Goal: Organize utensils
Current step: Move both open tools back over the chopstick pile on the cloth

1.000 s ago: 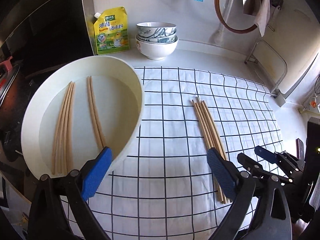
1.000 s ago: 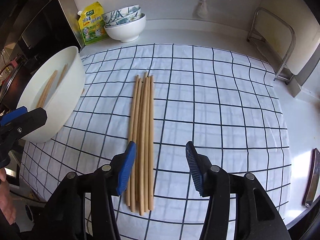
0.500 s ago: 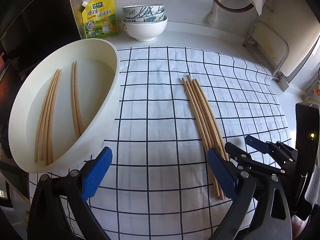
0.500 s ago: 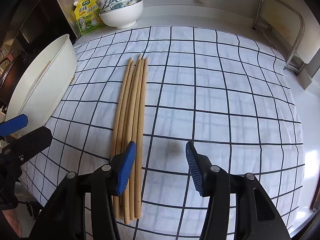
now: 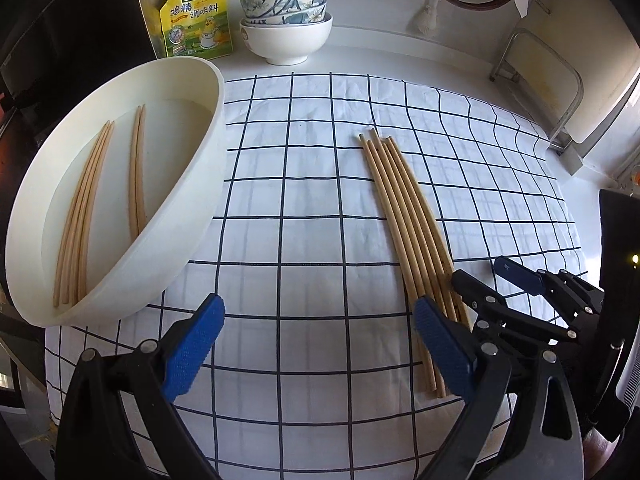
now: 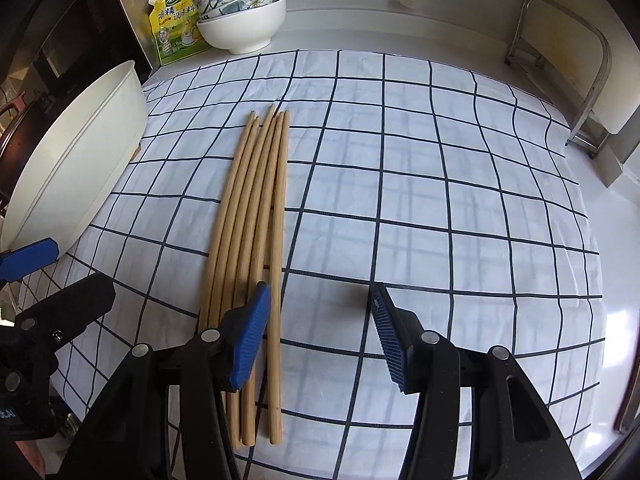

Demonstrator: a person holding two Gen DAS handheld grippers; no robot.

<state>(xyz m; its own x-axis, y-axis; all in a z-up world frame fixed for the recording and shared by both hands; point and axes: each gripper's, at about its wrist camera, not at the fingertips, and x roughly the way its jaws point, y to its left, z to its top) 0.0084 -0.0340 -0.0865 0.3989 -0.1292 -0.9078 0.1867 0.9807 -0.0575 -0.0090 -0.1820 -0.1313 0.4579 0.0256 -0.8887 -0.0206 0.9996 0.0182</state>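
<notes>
A bundle of several wooden chopsticks (image 6: 252, 208) lies lengthwise on the black-and-white checked cloth (image 6: 420, 200). My right gripper (image 6: 320, 332) hovers open over the bundle's near end. Its left pad covers most of the sticks, and the rightmost stick lies just inside the gap. In the left wrist view the same bundle (image 5: 404, 216) runs toward the right gripper (image 5: 480, 270). My left gripper (image 5: 316, 344) stands open over bare cloth between the bundle and a white basin (image 5: 200, 208). The basin holds more chopsticks (image 5: 84, 208), in two groups.
Stacked bowls (image 5: 286, 28) and a yellow seasoning pouch (image 5: 196, 20) stand at the back of the counter. A metal rack (image 5: 560, 92) stands at the back right. A dark stove area lies left of the basin (image 6: 72, 168). The left gripper (image 6: 80, 268) shows at the right wrist view's left edge.
Both grippers have sunk toward the cloth. The left one has drawn away from the basin's rim. The right one's left pad now covers the bundle's near end. Neither gripper's opening changed.
</notes>
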